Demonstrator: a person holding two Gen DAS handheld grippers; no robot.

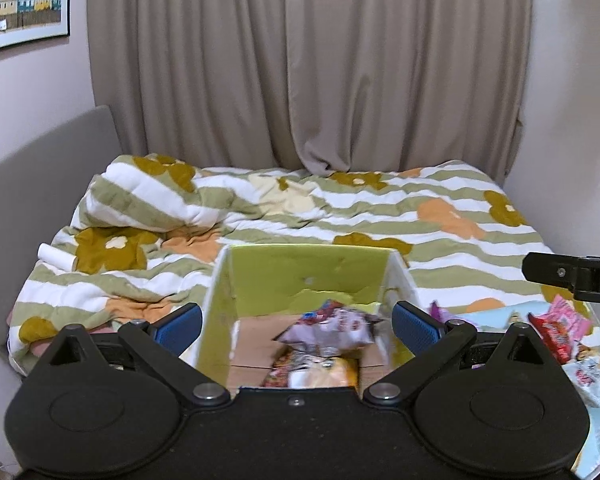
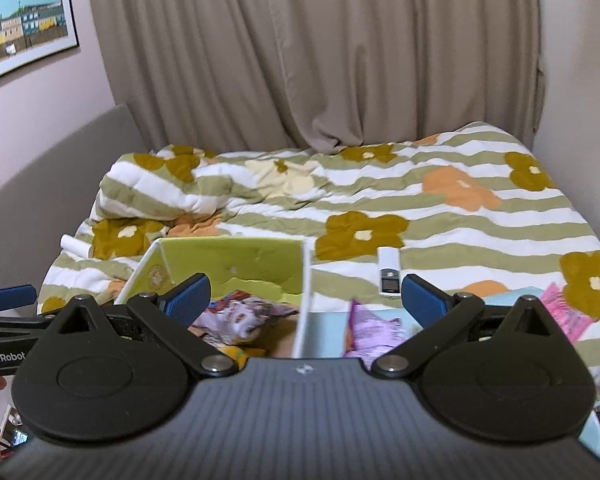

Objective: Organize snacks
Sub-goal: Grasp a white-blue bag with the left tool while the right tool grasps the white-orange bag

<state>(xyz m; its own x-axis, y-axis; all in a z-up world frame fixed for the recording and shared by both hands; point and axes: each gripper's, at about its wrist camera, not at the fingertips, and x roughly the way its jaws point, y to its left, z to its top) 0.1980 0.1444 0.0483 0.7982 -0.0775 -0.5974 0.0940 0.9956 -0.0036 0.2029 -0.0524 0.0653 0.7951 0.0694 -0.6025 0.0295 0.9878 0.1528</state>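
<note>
An open cardboard box (image 1: 300,276) with green inner walls stands on the bed and holds several snack packets (image 1: 328,330). My left gripper (image 1: 296,326) is open and empty, above the box's opening. In the right wrist view the box (image 2: 236,262) is at the lower left, with packets (image 2: 240,314) inside. My right gripper (image 2: 304,300) is open and empty, over the box's right wall. A purple snack packet (image 2: 370,332) lies on a light blue mat just right of the box. More red and pink packets (image 1: 560,326) lie at the right.
The bed carries a rumpled striped flower quilt (image 2: 420,200). A white remote-like device (image 2: 389,271) lies on the quilt behind the purple packet. A white roll (image 1: 56,256) lies at the bed's left. A curtain (image 1: 300,60) hangs behind. The other gripper's arm (image 1: 572,276) shows at right.
</note>
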